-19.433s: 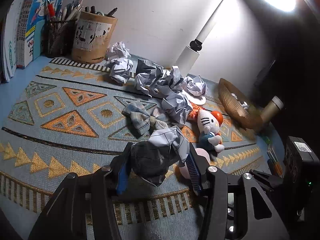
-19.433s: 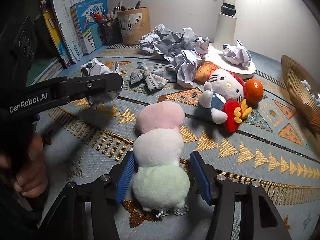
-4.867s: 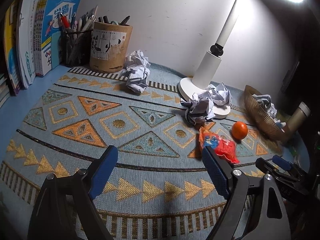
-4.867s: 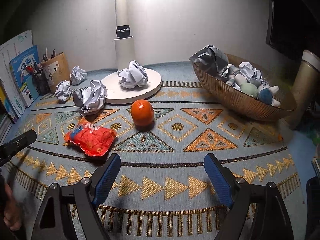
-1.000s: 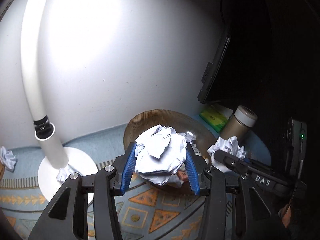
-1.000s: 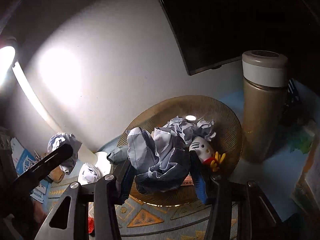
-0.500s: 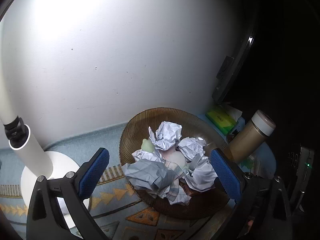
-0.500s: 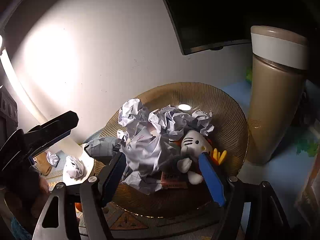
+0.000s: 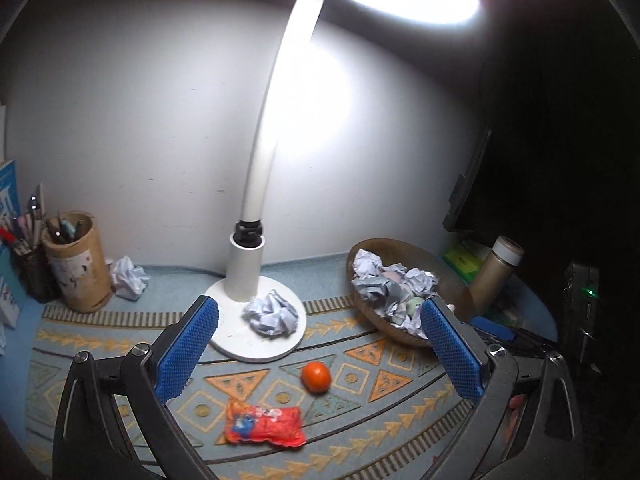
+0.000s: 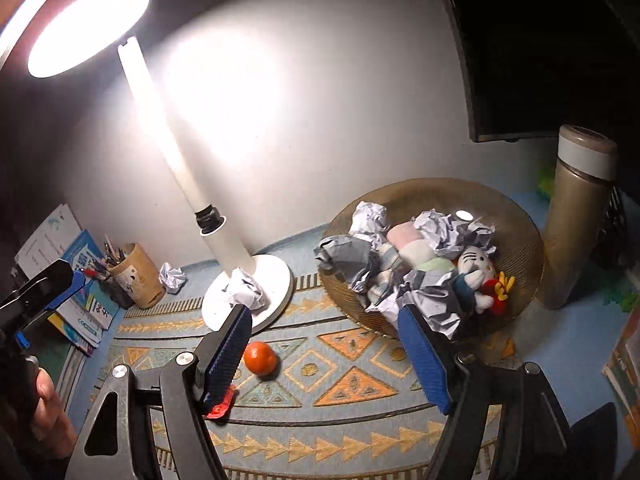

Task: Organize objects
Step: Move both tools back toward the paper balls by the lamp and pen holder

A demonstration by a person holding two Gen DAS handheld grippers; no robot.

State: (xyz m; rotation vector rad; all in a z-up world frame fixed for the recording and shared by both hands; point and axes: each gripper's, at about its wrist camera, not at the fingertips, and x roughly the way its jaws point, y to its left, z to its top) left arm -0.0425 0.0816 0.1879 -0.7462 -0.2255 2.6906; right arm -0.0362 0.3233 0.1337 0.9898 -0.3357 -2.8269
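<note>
Blue pads mark both tools, and each is spread wide with nothing between its fingers. From the left wrist view, the left tool (image 9: 318, 350) hangs above the patterned mat (image 9: 120, 368) on the worktop; between its pads lie an orange (image 9: 316, 377) at lower centre and a red snack packet (image 9: 263, 424) just below and left of it. A crumpled paper ball (image 9: 272, 314) sits on the round base of the white desk lamp (image 9: 256, 280) at mid-frame, and another paper ball (image 9: 127, 278) rests at the left, beside a brown pen holder (image 9: 76, 268).

At the right of that view stands the woven bowl (image 9: 448, 264) — heaped with crumpled paper, with a tan flask (image 9: 496, 272) just beyond it.

The right tool (image 10: 322, 354) looks down on the same scene. The bowl (image 10: 516, 224) fills the right-centre of its frame, holding paper wads, a pink-and-green plush (image 10: 416, 252) and a white cat plush (image 10: 474, 268). The orange (image 10: 261, 357) lies just beside the left pad, and a red corner of the packet (image 10: 219, 407) peeks out under that pad. Books (image 10: 76, 288) stand at the far left, and the left tool's finger shows there too — held by a hand (image 10: 48, 412).
</note>
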